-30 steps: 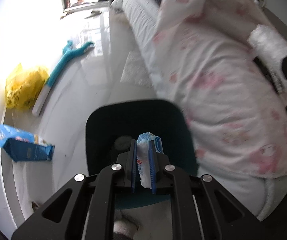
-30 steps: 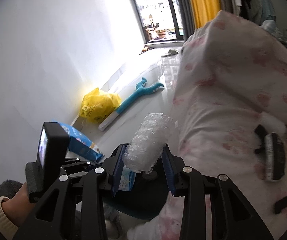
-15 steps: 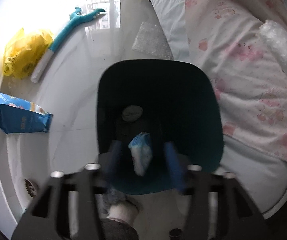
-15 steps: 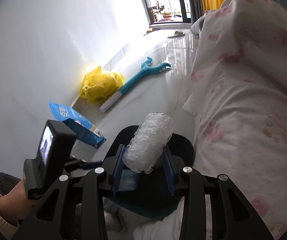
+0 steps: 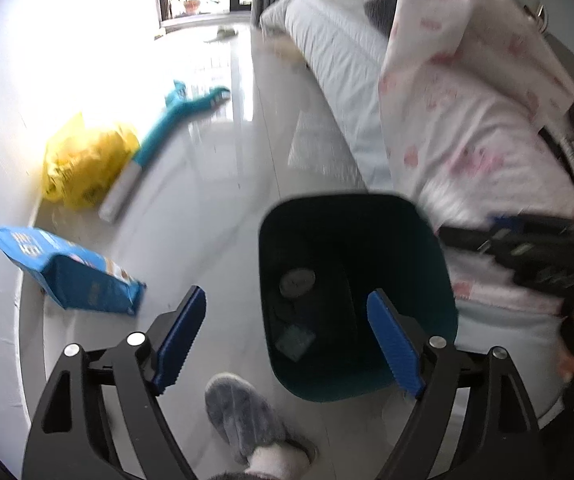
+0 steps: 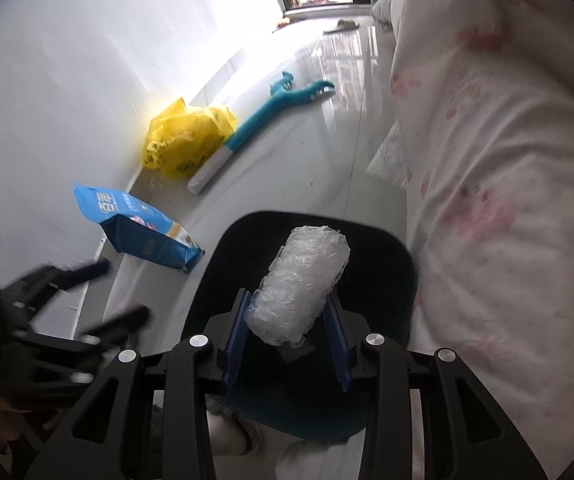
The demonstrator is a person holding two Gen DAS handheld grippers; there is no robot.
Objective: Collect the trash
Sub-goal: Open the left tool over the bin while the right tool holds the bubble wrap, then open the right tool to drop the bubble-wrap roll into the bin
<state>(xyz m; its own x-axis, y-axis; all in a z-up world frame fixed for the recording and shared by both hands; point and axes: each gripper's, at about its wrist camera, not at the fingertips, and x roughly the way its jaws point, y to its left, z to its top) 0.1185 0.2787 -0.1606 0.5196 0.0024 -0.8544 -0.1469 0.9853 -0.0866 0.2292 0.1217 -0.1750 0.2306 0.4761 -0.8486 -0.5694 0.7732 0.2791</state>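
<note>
A dark teal trash bin (image 5: 439, 312) stands on the floor beside the bed; it also shows in the right wrist view (image 6: 399, 248). Small pieces of trash (image 5: 295, 340) lie at its bottom. My left gripper (image 5: 287, 340) is open and empty, above the bin's left front. My right gripper (image 6: 287, 344) is shut on a roll of clear bubble wrap (image 6: 303, 284) and holds it over the bin's mouth. The left gripper appears blurred at the left of the right wrist view (image 6: 47, 320).
A blue snack bag (image 5: 71, 276), a yellow plastic bag (image 5: 83, 164) and a teal long-handled tool (image 5: 163, 136) lie on the floor by the white wall. A bed with a pink-patterned quilt (image 6: 507, 160) borders the bin on the right. A grey slipper (image 5: 247, 416) is below.
My left gripper opened and the small blue-white wrapper dropped out of it into the bin, then it pulled back up. My right gripper carried the bubble wrap over the bin.
</note>
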